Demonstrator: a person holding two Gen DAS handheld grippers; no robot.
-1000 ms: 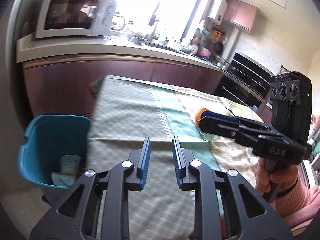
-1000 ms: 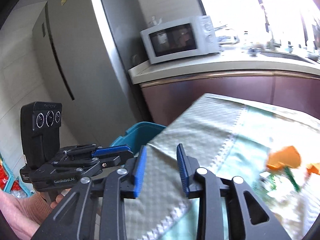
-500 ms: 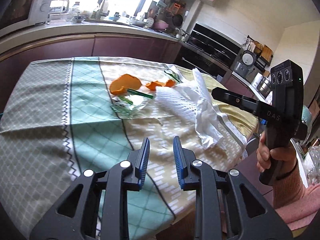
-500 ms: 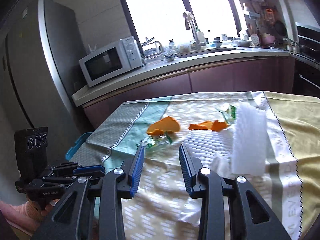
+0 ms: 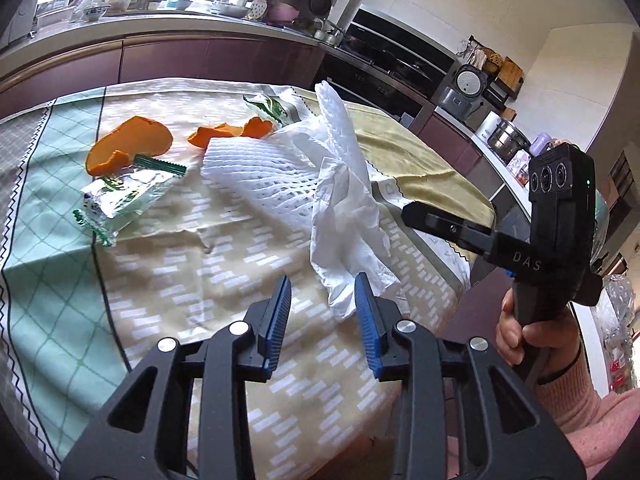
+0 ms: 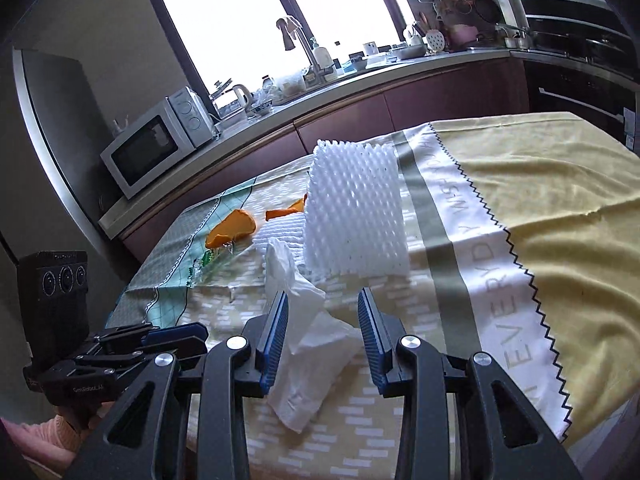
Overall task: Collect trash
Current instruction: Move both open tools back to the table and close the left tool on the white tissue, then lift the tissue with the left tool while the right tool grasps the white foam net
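White trash takes up the middle of the left wrist view: a crumpled tissue (image 5: 348, 216) lies draped over the near end of a foam fruit net (image 5: 260, 172) on the table (image 5: 192, 276), which is covered by a cloth in green, beige and yellow bands. Left of the net lie a large orange peel (image 5: 128, 148) and a torn silver-green wrapper (image 5: 120, 196), the wrapper just in front of the peel. Two smaller peel pieces (image 5: 232, 134) sit at the net's far edge. The left gripper (image 5: 322, 320) hovers above the cloth with its jaws parted and nothing between them; the tissue's lower tip shows just ahead of the right blue pad. To the right, the right gripper (image 5: 416, 216) is held in a hand (image 5: 532, 332) beyond the table edge, seen side-on, so its opening cannot be read here.

In the right wrist view, the right gripper (image 6: 322, 332) hangs low over the table (image 6: 540, 200), jaws wide apart and straddling the tissue (image 6: 308, 344), which lies between the blue pads without being pinched. Just beyond it the foam fruit net (image 6: 356, 208) rises in a bumpy white slab. Farther left are the large orange peel (image 6: 232, 228), the smaller peel pieces (image 6: 286, 210) and the wrapper (image 6: 208, 260). The left gripper (image 6: 176, 336) sits at the lower left, beside the table edge.
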